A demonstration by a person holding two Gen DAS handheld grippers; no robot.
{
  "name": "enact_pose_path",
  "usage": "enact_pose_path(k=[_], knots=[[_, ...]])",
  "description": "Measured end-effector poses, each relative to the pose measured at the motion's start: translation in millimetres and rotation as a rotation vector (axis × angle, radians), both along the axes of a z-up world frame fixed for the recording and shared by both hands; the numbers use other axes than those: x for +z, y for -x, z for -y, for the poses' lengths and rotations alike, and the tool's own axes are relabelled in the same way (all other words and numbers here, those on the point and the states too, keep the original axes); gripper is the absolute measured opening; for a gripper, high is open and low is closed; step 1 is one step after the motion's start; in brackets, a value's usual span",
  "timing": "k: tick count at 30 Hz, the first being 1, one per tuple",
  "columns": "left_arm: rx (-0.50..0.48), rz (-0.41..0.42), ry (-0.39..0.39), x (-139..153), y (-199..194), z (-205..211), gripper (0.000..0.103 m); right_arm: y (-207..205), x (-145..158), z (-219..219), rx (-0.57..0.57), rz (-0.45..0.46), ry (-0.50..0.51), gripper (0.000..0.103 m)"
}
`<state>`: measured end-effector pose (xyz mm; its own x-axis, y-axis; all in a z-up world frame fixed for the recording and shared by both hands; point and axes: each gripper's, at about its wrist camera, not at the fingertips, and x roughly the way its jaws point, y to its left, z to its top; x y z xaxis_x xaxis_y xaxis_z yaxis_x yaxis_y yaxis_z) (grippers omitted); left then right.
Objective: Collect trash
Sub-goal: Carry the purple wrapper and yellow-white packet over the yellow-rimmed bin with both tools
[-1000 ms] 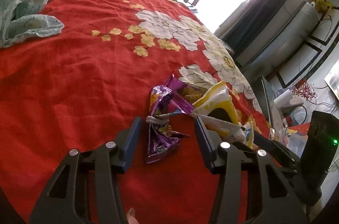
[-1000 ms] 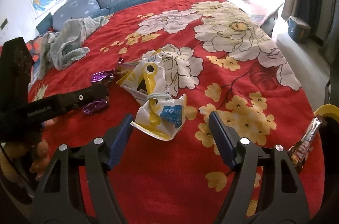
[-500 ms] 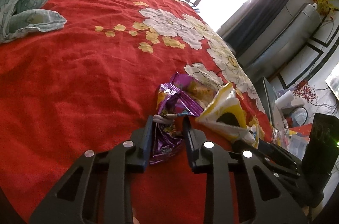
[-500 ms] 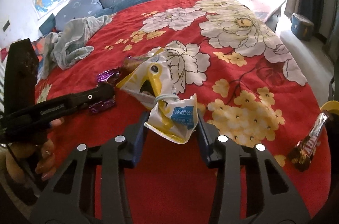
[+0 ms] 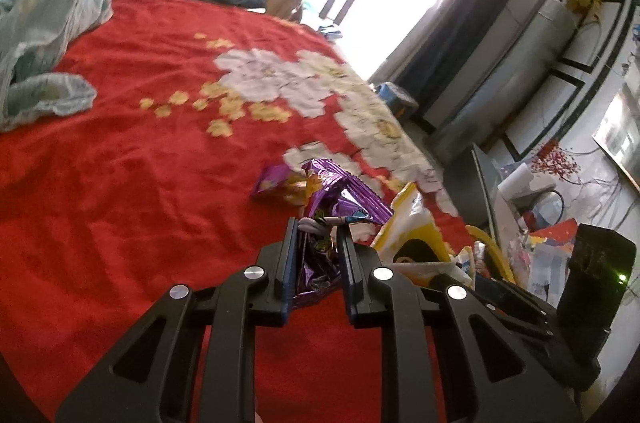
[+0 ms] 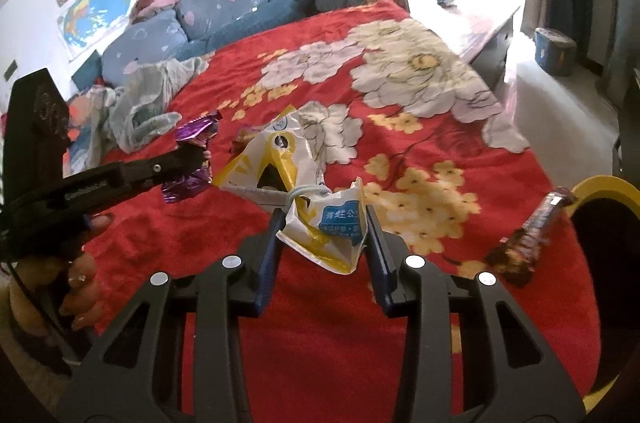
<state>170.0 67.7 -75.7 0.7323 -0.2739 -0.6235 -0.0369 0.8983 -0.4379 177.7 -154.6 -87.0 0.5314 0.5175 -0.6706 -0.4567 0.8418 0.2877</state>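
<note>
Purple foil sits pinched between the fingers of my left gripper: the jaws are drawn in narrow on a crumpled purple wrapper, whose upper flap fans out above the fingertips while its lower part hangs between them over the red bedspread. Just beyond it a second small purple and yellow wrapper lies flat on the cloth. My right gripper has its jaws closed part way against a white and yellow bag with a blue label; both fingers press its crumpled lower end, and a pale cord is tied round its neck just ahead of the tips. The rest of that bag stretches away from me across the bedspread, reaching a printed white flower. From the right wrist view I see the left gripper holding its wrapper just left of the bag, apart from it. A brown snack bar wrapper lies on the cloth well to the right, near a yellow-rimmed bin at the frame edge. A pale green cloth is bunched at the far left of the bed, with a blue sofa behind.
</note>
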Motion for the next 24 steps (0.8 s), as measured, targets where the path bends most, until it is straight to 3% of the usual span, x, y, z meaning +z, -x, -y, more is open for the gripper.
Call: enact_pose_path(k=[24], knots=[[-0.171,0.098,-0.049,39.1,19.8,64.7,0.018,-0.1,28.9,86.8,-0.190,0.053,-0.044,0.031]])
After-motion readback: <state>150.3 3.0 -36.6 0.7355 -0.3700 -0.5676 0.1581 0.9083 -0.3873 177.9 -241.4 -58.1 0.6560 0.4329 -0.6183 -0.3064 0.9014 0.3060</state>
